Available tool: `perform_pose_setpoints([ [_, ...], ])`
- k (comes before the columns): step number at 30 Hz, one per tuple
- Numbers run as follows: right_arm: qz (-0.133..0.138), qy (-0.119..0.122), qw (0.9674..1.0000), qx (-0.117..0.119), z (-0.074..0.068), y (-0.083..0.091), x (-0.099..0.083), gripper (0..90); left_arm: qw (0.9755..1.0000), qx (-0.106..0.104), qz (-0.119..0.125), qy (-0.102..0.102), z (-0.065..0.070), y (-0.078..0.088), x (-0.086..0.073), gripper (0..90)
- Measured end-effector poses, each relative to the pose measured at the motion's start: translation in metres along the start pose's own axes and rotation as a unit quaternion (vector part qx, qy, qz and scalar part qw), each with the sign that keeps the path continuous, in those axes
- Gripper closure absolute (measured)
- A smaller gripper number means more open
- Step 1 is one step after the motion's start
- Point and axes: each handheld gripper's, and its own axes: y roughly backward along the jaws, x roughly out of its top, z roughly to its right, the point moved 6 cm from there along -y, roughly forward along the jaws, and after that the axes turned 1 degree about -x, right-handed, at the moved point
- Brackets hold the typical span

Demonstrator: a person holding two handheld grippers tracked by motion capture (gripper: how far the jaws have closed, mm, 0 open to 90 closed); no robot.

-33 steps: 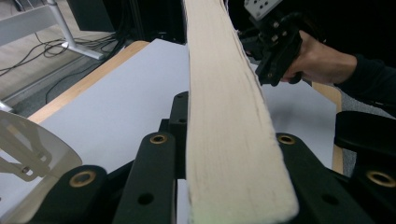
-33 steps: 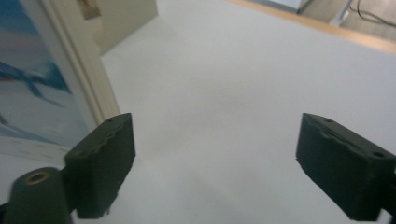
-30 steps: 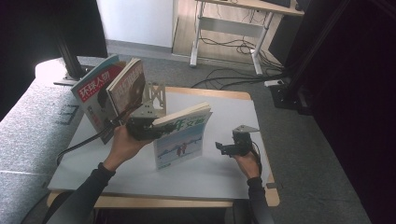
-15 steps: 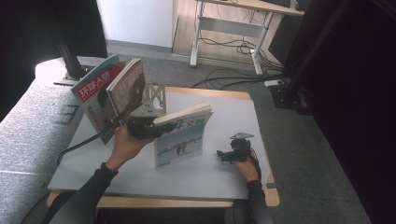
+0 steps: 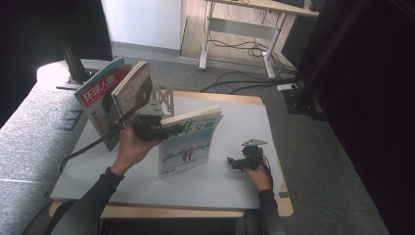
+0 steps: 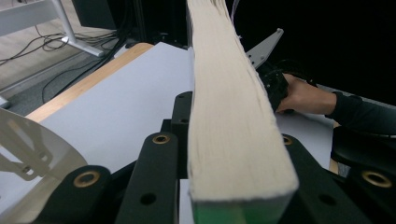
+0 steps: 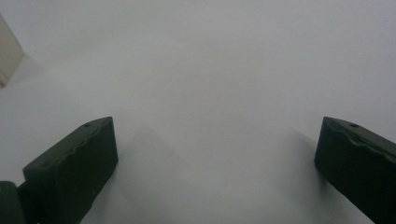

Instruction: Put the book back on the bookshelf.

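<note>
A thick book (image 5: 188, 142) with a green and white cover is held upright on the white table top (image 5: 235, 181) by the left gripper (image 5: 151, 128), whose jaws are clamped on the book's upper edge. In the left gripper view the block of pages (image 6: 229, 116) is seen pressed between the two black jaws, running away from the camera (the green cover edge shows at the very bottom). The book's lower edge appears to rest on the table, near the middle of it, with the cover facing the person.

Two magazines (image 5: 115, 100) are stood leaning at the far left of the table, just behind the left hand (image 5: 129, 149), next to a pale metal bracket (image 5: 161, 100).

The right gripper (image 5: 242, 160) is seen low at the table's right side, well apart from the book, held by the right hand (image 5: 257, 176). Its jaws are spread wide with nothing between them; in the right gripper view the bare white surface (image 7: 201, 84) is seen close beneath them, and a corner of the book's pages (image 7: 8, 56) is glimpsed at the left edge.
</note>
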Motion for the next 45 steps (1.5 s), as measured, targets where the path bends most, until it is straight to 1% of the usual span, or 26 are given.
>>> perform_pose_setpoints([
  [8, 0.000, 0.000, 1.0000, 0.000, 0.000, 0.000, 0.000, 0.0, 0.9997, 0.025, -0.005, -0.002, -0.006, 0.017, 0.006, 74.1],
  [10, 0.000, 0.000, 1.0000, 0.000, 0.000, 0.000, 0.000, 0.0, 0.9994, 0.035, -0.007, 0.002, -0.008, 0.023, 0.006, 74.1],
  [12, 0.000, 0.000, 1.0000, 0.000, 0.000, 0.000, 0.000, 0.0, 0.9992, 0.038, -0.007, 0.005, -0.009, 0.025, 0.006, 74.1],
  [13, 0.000, 0.000, 1.0000, 0.000, 0.000, 0.000, 0.000, 0.0, 0.9990, 0.045, -0.008, 0.007, -0.012, 0.031, 0.007, 74.1],
  [15, 0.000, 0.000, 1.0000, 0.000, 0.000, 0.000, 0.000, 0.0, 0.9987, 0.049, -0.005, 0.014, -0.014, 0.038, 0.008, 74.1],
  [16, 0.000, 0.000, 1.0000, -0.001, 0.000, 0.000, 0.000, 0.0, 0.9986, 0.051, -0.003, 0.015, -0.015, 0.041, 0.009, 74.1],
  [17, 0.000, 0.000, 1.0000, -0.001, 0.000, 0.000, 0.000, 0.0, 0.9986, 0.051, -0.003, 0.015, -0.015, 0.041, 0.009, 74.1],
  [19, 0.000, 0.000, 1.0000, 0.000, 0.000, 0.000, 0.000, 0.0, 0.9983, 0.055, 0.000, 0.021, -0.017, 0.048, 0.010, 74.1],
  [20, 0.001, 0.000, 1.0000, 0.000, 0.000, 0.000, 0.000, 0.0, 0.9979, 0.060, 0.003, 0.026, -0.019, 0.055, 0.011, 74.0],
  [22, 0.001, 0.000, 1.0000, 0.000, 0.000, 0.000, 0.000, 0.0, 0.9977, 0.061, 0.004, 0.030, -0.020, 0.058, 0.011, 74.1],
  [23, 0.001, 0.000, 1.0000, 0.000, 0.000, 0.000, 0.000, 0.0, 0.9971, 0.067, 0.007, 0.035, -0.023, 0.065, 0.012, 74.1],
  [24, 0.001, 0.000, 1.0000, 0.000, 0.000, 0.000, 0.000, 0.0, 0.9971, 0.067, 0.007, 0.035, -0.023, 0.065, 0.012, 74.1],
  [25, 0.001, 0.000, 1.0000, 0.000, 0.000, 0.000, 0.000, 0.0, 0.9967, 0.071, 0.009, 0.038, -0.025, 0.068, 0.013, 74.0],
  [26, 0.001, 0.000, 1.0000, 0.000, 0.000, 0.000, 0.000, 0.0, 0.9959, 0.078, 0.013, 0.044, -0.029, 0.075, 0.014, 74.1],
  [27, 0.001, 0.000, 1.0000, 0.000, 0.000, 0.000, 0.000, 0.0, 0.9959, 0.078, 0.013, 0.044, -0.029, 0.075, 0.014, 74.1],
  [31, 0.001, 0.000, 1.0000, 0.000, 0.000, 0.000, 0.000, 0.0, 0.9937, 0.095, 0.021, 0.056, -0.037, 0.090, 0.016, 74.1],
  [32, 0.001, 0.000, 1.0000, 0.000, 0.000, 0.000, 0.000, 0.0, 0.9930, 0.099, 0.024, 0.060, -0.040, 0.093, 0.016, 74.1],
  [33, 0.001, 0.000, 1.0000, 0.000, 0.000, 0.000, 0.000, 0.0, 0.9915, 0.109, 0.027, 0.066, -0.045, 0.099, 0.016, 74.0],
  [34, 0.001, 0.000, 1.0000, 0.000, 0.000, 0.000, 0.000, 0.0, 0.9907, 0.114, 0.028, 0.068, -0.047, 0.101, 0.016, 74.0],
  [35, 0.001, 0.000, 1.0000, 0.000, 0.000, 0.000, 0.000, 0.0, 0.9907, 0.114, 0.028, 0.068, -0.047, 0.101, 0.016, 74.0],
  [36, 0.001, 0.000, 1.0000, 0.000, 0.000, 0.000, 0.000, 0.0, 0.9893, 0.124, 0.028, 0.072, -0.053, 0.105, 0.016, 74.0],
  [39, 0.001, 0.000, 1.0000, -0.001, 0.000, 0.000, 0.000, 0.0, 0.9867, 0.139, 0.028, 0.079, -0.061, 0.107, 0.015, 74.0],
  [40, 0.001, 0.000, 1.0000, 0.000, 0.000, 0.000, 0.000, 0.0, 0.9867, 0.139, 0.028, 0.079, -0.061, 0.107, 0.015, 74.0],
  [43, 0.001, 0.000, 1.0000, -0.001, 0.000, 0.000, 0.000, 0.0, 0.9839, 0.153, 0.031, 0.086, -0.068, 0.104, 0.016, 74.1],
  [44, 0.001, 0.000, 1.0000, -0.001, 0.000, 0.000, 0.000, 0.0, 0.9824, 0.162, 0.032, 0.088, -0.073, 0.101, 0.016, 74.1],
  [45, 0.001, 0.000, 1.0000, 0.000, 0.000, 0.000, 0.000, 0.0, 0.9824, 0.162, 0.032, 0.088, -0.073, 0.101, 0.016, 74.1],
])
